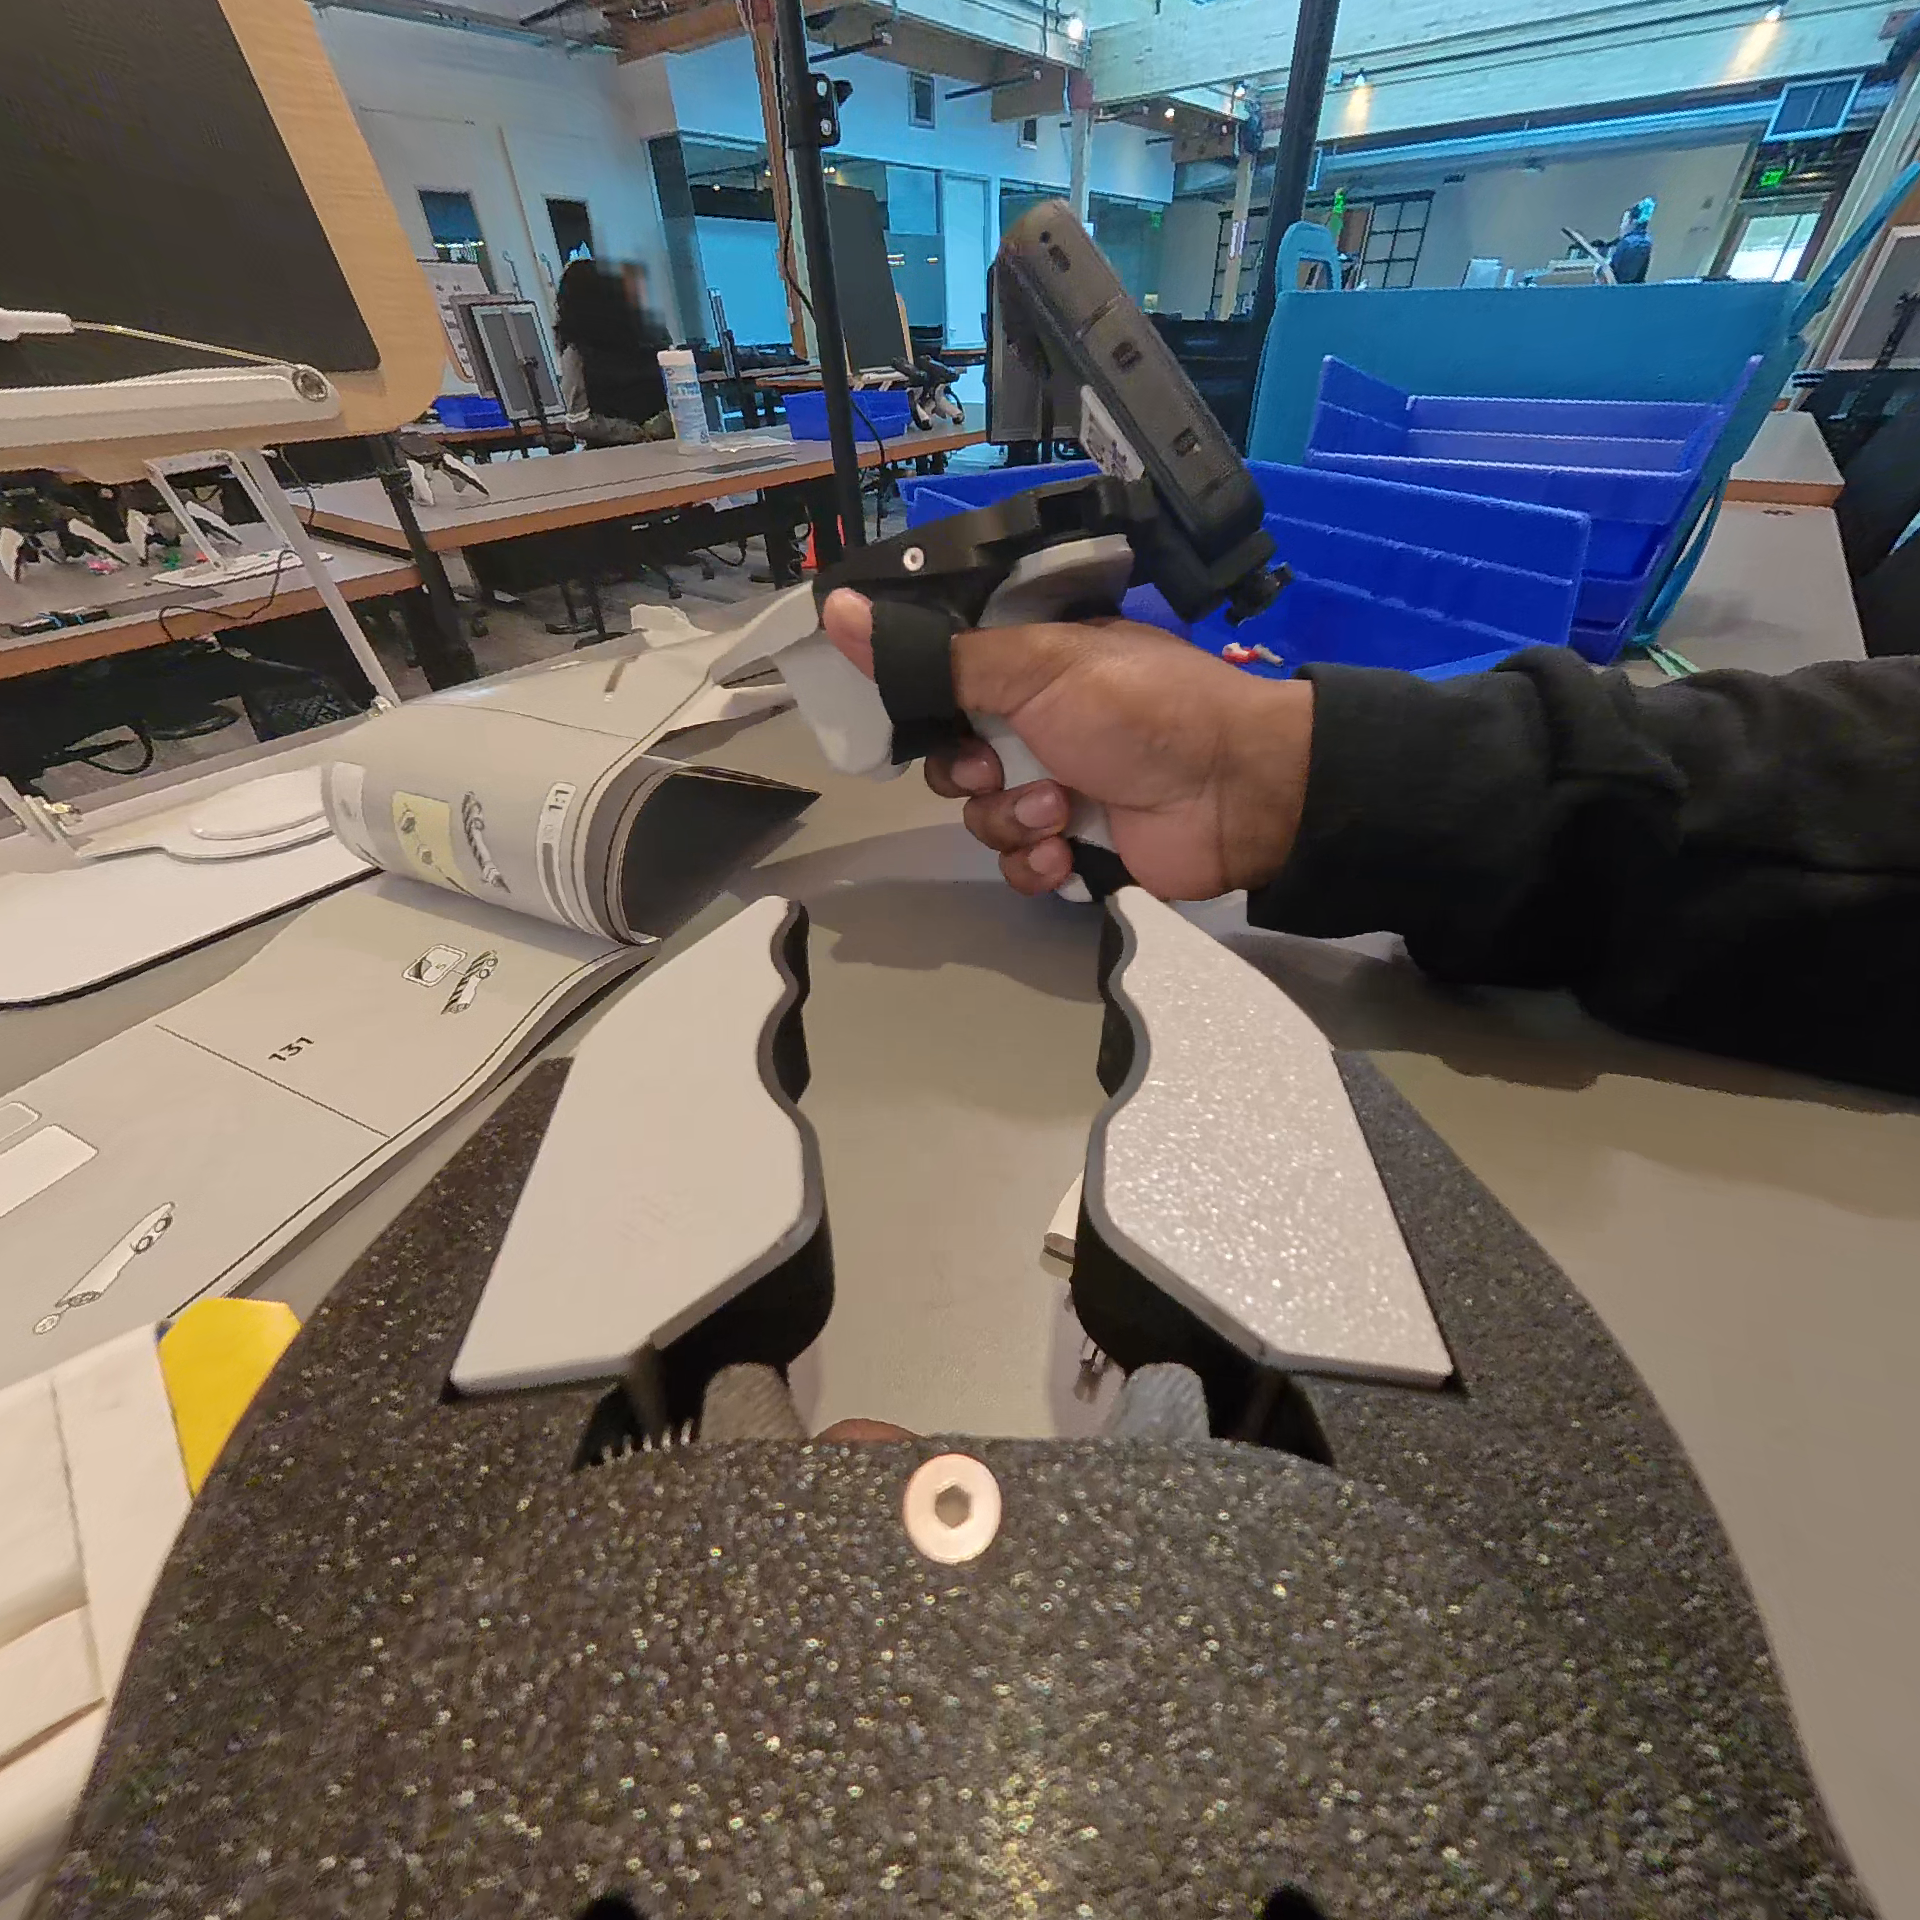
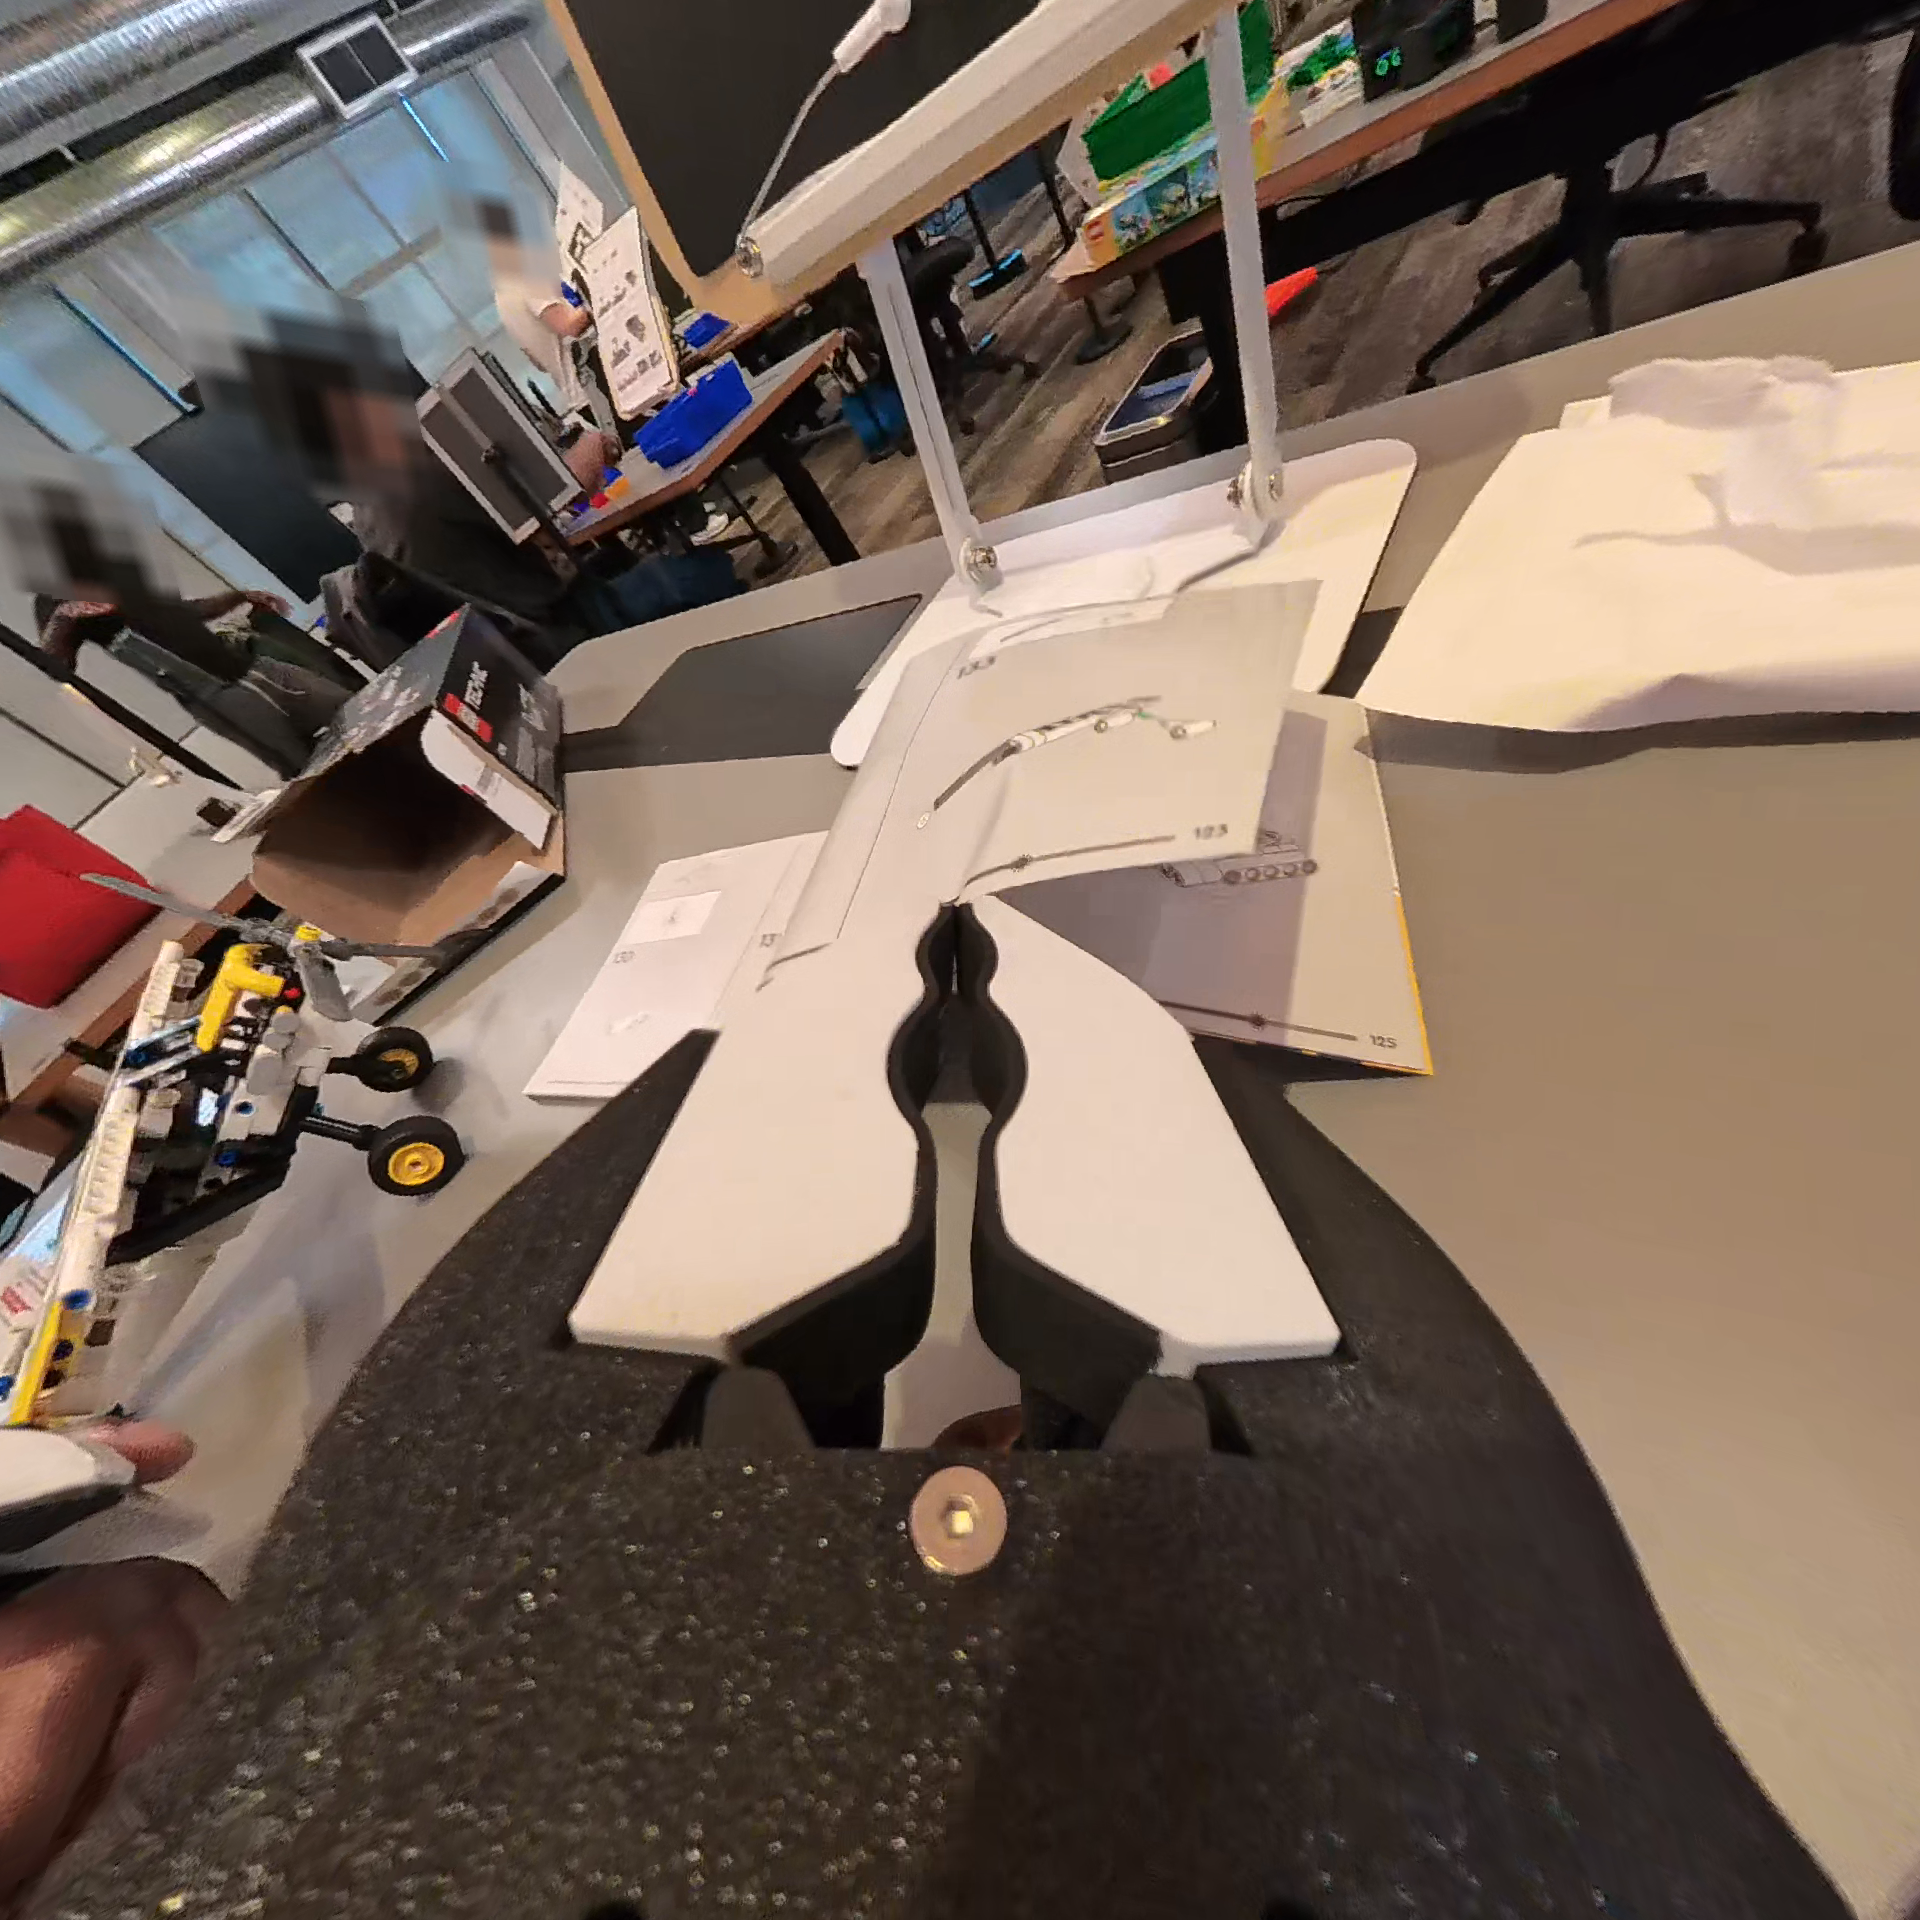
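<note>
Right at the tips of the right gripper [image 2: 956, 914], the lifted page [image 2: 1091, 727] of the open instruction booklet [image 2: 1299, 935] is pinched by its near edge, the fingers pressed together on the paper. From there the sheet arches up and away; the booklet's spine runs roughly ahead of this gripper. Off to its left stand a brick-built helicopter model [image 2: 239, 1081] and an open cardboard box [image 2: 416, 790]. Meanwhile the left gripper [image 1: 951, 935] is spread over bare table [image 1: 1558, 1299], holding nothing, the booklet lying to its left, so the right one is nearer.
</note>
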Demonstrator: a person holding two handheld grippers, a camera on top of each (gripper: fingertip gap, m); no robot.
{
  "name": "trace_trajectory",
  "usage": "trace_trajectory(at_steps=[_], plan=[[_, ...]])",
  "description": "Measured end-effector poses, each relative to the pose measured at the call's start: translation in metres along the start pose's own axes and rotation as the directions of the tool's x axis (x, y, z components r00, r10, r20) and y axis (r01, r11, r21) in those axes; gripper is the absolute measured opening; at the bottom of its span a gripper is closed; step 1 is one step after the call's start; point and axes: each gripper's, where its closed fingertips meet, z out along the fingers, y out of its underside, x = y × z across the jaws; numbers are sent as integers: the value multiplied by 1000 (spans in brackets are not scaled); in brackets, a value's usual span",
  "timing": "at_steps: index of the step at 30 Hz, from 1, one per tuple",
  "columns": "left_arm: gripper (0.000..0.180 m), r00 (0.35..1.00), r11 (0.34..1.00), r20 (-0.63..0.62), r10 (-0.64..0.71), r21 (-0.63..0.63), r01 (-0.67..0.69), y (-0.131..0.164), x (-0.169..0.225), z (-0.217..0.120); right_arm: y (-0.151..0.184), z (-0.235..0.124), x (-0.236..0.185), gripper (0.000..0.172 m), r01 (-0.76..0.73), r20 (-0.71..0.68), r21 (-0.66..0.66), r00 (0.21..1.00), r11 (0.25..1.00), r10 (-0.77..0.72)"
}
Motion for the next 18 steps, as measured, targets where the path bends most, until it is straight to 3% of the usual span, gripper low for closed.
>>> trace_trajectory(at_steps=[12, 15, 18], plan=[[54, 1000, 1000, 6, 6, -15, -6, 2, 0, -1, 4, -17, 44, 6, 127, -220, -75, 965, 989, -141], [54, 1000, 1000, 3, 3, -20, -3, 3, 0, 0, -5, -18, 32, 16, 234, -190, -45, 952, 971, -239], [54, 1000, 1000, -1, 4, -20, -4, 3, 1, 0, -6, -8, -2, 30, 354, -49, -28, 934, 935, -355]])
